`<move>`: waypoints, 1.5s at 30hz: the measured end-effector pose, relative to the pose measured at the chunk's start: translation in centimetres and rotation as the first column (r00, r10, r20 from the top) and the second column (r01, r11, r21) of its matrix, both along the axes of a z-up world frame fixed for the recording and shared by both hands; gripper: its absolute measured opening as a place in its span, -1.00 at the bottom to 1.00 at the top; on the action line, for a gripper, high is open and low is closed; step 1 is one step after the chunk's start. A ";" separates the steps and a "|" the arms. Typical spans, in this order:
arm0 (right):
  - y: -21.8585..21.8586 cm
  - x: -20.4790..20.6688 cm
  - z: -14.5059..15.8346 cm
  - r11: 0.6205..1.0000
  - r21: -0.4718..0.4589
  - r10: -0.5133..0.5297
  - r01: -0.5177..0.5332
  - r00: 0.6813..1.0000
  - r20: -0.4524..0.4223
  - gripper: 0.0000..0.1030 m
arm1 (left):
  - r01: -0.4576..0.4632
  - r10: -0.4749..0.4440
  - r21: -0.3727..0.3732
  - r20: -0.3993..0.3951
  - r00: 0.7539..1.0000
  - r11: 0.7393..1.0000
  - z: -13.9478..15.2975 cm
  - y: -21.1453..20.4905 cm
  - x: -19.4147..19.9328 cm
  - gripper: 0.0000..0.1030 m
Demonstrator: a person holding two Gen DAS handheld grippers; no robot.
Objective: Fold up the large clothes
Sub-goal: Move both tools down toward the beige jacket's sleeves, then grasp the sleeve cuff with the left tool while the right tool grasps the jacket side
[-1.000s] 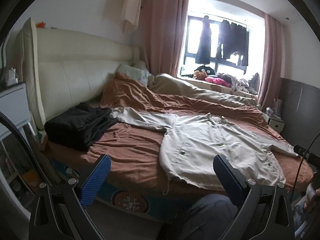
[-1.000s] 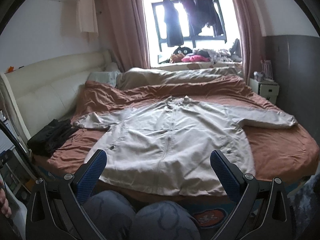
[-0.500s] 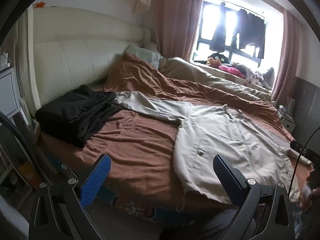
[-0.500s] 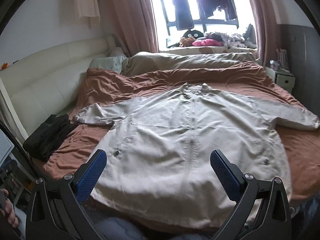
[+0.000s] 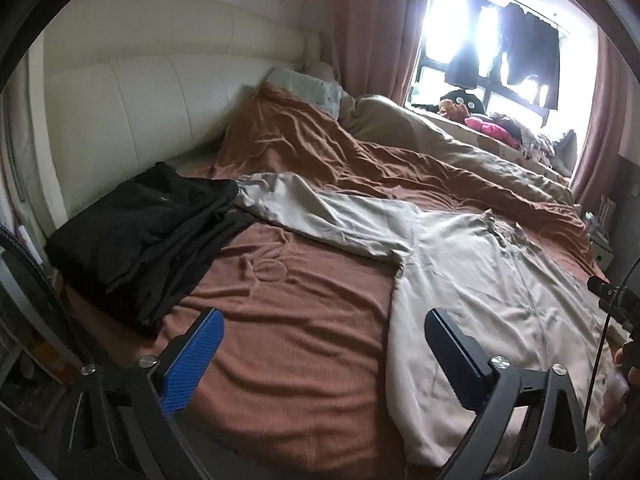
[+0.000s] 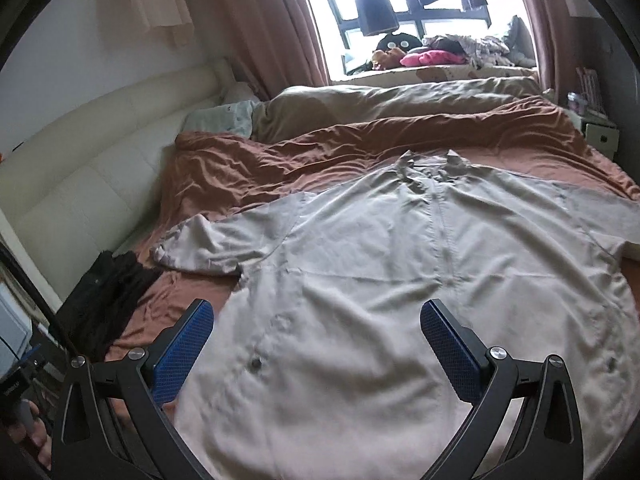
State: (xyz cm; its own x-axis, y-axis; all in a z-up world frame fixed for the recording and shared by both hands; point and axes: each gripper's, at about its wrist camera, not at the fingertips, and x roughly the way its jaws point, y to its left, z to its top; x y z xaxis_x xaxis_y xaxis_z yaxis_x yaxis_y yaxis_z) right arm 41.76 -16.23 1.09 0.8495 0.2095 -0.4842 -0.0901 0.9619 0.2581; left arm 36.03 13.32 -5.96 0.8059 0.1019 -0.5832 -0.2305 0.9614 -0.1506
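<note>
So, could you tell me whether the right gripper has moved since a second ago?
Yes. The right gripper has moved forward and down over the beige jacket; the window sits higher.

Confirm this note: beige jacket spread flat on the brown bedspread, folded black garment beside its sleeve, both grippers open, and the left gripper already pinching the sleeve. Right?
One error: the left gripper pinches nothing. The left wrist view shows its fingers apart above the brown bedspread, short of the beige jacket sleeve. The rest stands, including the black garment and the open right gripper.
</note>
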 end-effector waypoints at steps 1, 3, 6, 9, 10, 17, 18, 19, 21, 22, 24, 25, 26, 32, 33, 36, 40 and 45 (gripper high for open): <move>0.2 1.1 0.0 1.000 0.003 -0.001 0.001 1.000 -0.003 1.00 | -0.006 0.006 -0.002 -0.007 1.000 1.000 -0.1 0.4 1.0 0.83; 0.2 3.1 -0.2 1.000 0.005 -0.006 0.006 1.000 -0.018 1.00 | -0.020 0.020 0.002 -0.023 1.000 1.000 -0.3 1.0 3.0 0.82; 1.0 6.4 -0.5 1.000 0.020 -0.006 0.007 0.999 -0.037 1.00 | -0.041 0.041 0.015 -0.036 0.998 0.999 -0.6 1.5 5.3 0.82; 1.5 9.3 -0.7 0.999 0.040 -0.004 0.006 0.998 -0.057 1.00 | -0.057 0.059 0.030 -0.043 0.997 0.998 -0.9 2.4 7.6 0.82; 1.7 10.2 -0.7 0.999 0.042 -0.001 0.004 0.998 -0.064 1.00 | -0.065 0.067 0.039 -0.048 0.997 0.997 -1.1 2.6 8.5 0.82; 3.6 16.0 -1.5 0.999 0.027 0.023 -0.020 0.994 -0.105 1.00 | -0.073 0.074 0.015 -0.083 0.994 0.997 -2.4 4.9 14.5 0.81; 3.7 16.8 -1.7 0.999 0.026 0.028 -0.025 0.993 -0.115 1.00 | -0.075 0.075 0.012 -0.089 0.993 0.997 -2.6 5.1 15.2 0.80; 3.8 17.6 -1.8 0.999 0.032 0.032 -0.029 0.992 -0.125 1.00 | -0.076 0.077 0.010 -0.099 0.992 0.997 -3.0 5.5 16.5 0.80; 3.9 19.0 -2.1 0.998 0.049 0.039 -0.033 0.989 -0.143 1.00 | -0.073 0.073 0.003 -0.119 0.990 0.997 -3.5 6.1 18.4 0.74; 4.0 20.0 -2.5 0.997 0.062 0.046 -0.037 0.987 -0.155 1.00 | -0.073 0.072 -0.001 -0.133 0.988 0.997 -3.8 6.4 19.4 0.64; 4.1 21.7 -3.0 0.997 0.064 0.050 -0.039 0.983 -0.178 1.00 | -0.078 0.078 0.004 -0.164 0.983 0.997 -4.3 6.8 21.2 0.60; 4.2 22.4 -3.1 0.997 0.063 0.050 -0.039 0.981 -0.187 1.00 | -0.082 0.083 0.010 -0.176 0.981 0.997 -4.5 7.0 22.1 0.57; 4.3 23.4 -3.5 0.997 0.064 0.053 -0.041 0.978 -0.200 1.00 | -0.083 0.083 0.011 -0.185 0.979 0.997 -4.8 7.2 23.0 0.52; 5.1 27.8 -6.1 0.995 0.079 0.076 -0.056 0.958 -0.277 0.87 | -0.107 0.100 -0.013 -0.260 0.961 0.994 -7.6 9.0 28.4 0.10; 5.0 28.2 -6.3 0.995 0.080 0.073 -0.052 0.956 -0.285 0.86 | -0.114 0.105 -0.018 -0.277 0.955 0.993 -8.3 9.3 29.1 0.07; 4.4 29.3 -8.0 0.997 0.081 0.039 -0.013 0.947 -0.320 0.85 | -0.134 0.123 -0.011 -0.327 0.937 0.991 -10.9 10.0 31.4 -0.05; 3.8 29.8 -9.3 0.994 0.107 0.024 0.015 0.934 -0.356 0.85 | -0.184 0.168 -0.005 -0.390 0.906 0.983 -14.2 11.1 33.3 -0.15; 3.4 30.3 -10.1 0.992 0.120 0.020 0.026 0.930 -0.368 0.57 | -0.232 0.186 -0.061 -0.422 0.887 0.971 -16.6 12.5 34.7 -0.15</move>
